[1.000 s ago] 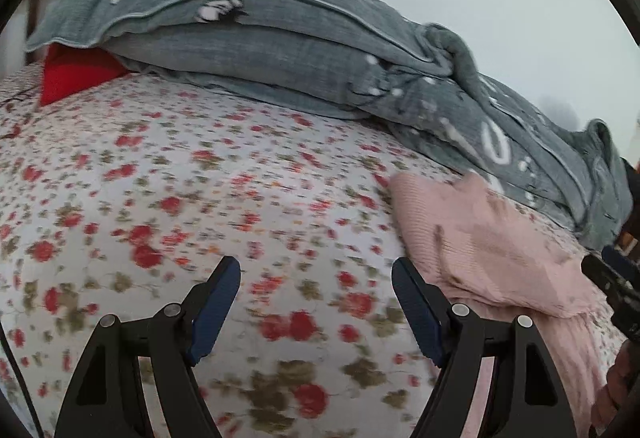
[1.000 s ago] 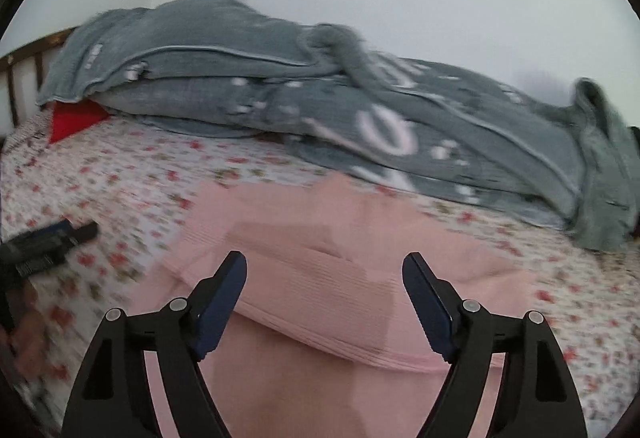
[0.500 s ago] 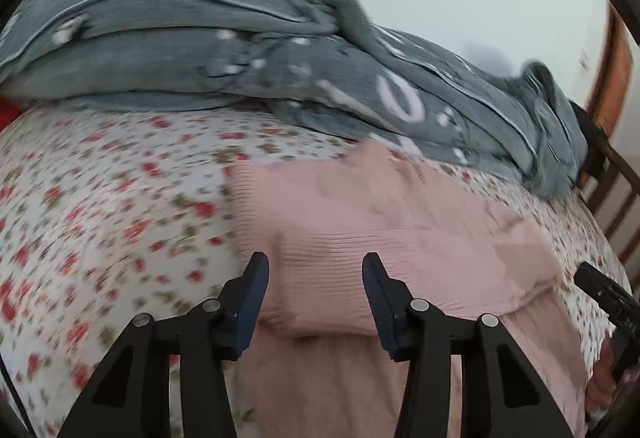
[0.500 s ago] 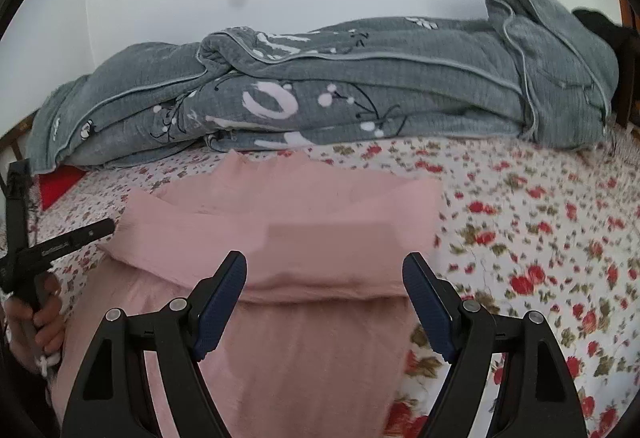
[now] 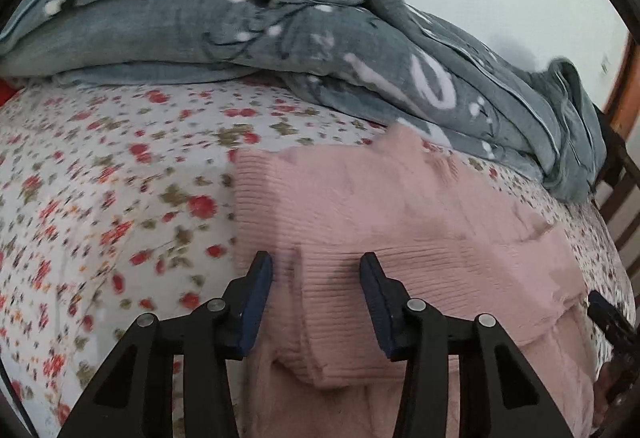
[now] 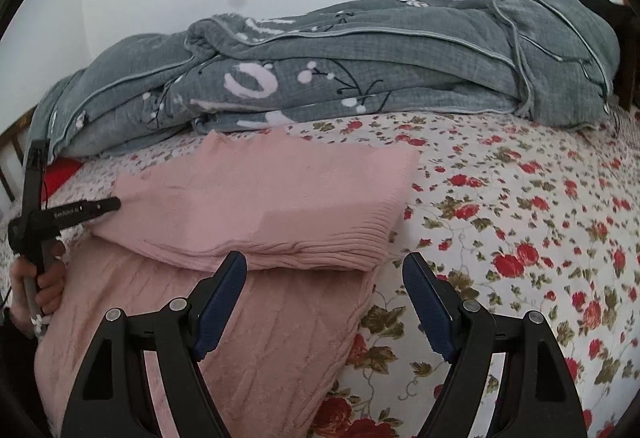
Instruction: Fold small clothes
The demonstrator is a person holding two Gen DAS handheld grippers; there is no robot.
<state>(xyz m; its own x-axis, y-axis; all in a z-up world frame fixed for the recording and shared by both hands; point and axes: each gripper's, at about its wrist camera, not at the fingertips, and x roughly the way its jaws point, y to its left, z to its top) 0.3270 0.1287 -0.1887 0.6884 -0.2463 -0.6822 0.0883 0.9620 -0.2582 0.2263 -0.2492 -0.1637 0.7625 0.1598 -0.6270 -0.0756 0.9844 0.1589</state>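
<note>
Garment: a pink ribbed knit top (image 6: 256,197) lies on the floral bedsheet with red roses (image 6: 520,222), just in front of the heaped grey quilted blanket (image 6: 360,65).
Done so far: one fold looks made; the upper part lies doubled over the lower part (image 6: 192,322), its ribbed hem towards the viewer.
Left gripper (image 5: 316,278): jaws have just been closing, now narrow, the doubled layer's corner between them; whether the pads press I cannot tell.
Right gripper (image 6: 324,278): jaws wide, holding nothing, over the fold's right end.
Left to do: probably a further fold and some tidying.
</note>
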